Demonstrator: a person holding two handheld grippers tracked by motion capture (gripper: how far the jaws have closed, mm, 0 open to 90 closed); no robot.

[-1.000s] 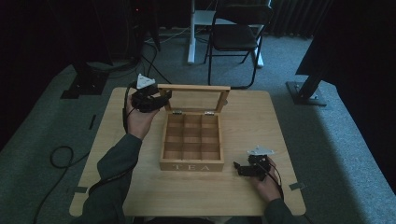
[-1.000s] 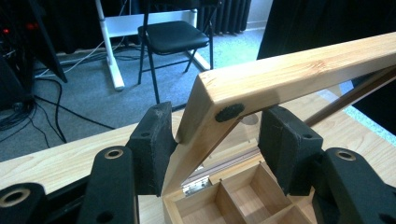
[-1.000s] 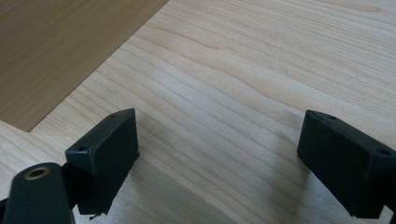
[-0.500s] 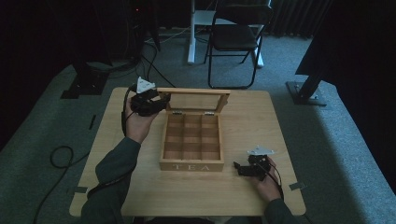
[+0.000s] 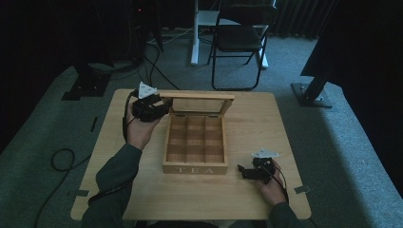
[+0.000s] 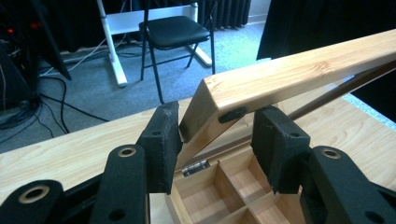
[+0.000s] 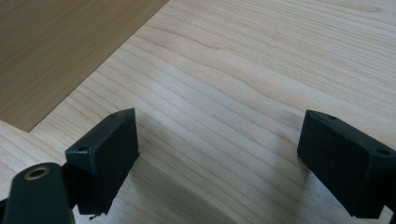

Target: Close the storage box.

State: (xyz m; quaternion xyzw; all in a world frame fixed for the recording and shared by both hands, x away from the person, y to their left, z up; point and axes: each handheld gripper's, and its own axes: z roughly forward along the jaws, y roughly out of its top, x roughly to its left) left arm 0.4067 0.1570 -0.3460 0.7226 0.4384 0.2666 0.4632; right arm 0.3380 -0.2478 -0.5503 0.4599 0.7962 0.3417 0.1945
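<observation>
Your left gripper has just been closing, and its black pads now pinch the corner of the raised wooden lid with the glass pane. In the left gripper view the light pine frame of that lid sits between the two pads, touching the left one and meeting the right one near a small dark bumper on its edge. The lid stands tilted up over the back of the open wooden tea box (the word TEA is lettered on its front wall). The box rests near the middle of the pale wooden bench, its square compartments showing bare wood, with a small brass hinge visible below the lid.

Your right gripper lies low on the bench just beside the box's front right corner, pointing toward it. Its jaws are spread wide with nothing but bench grain between them.
</observation>
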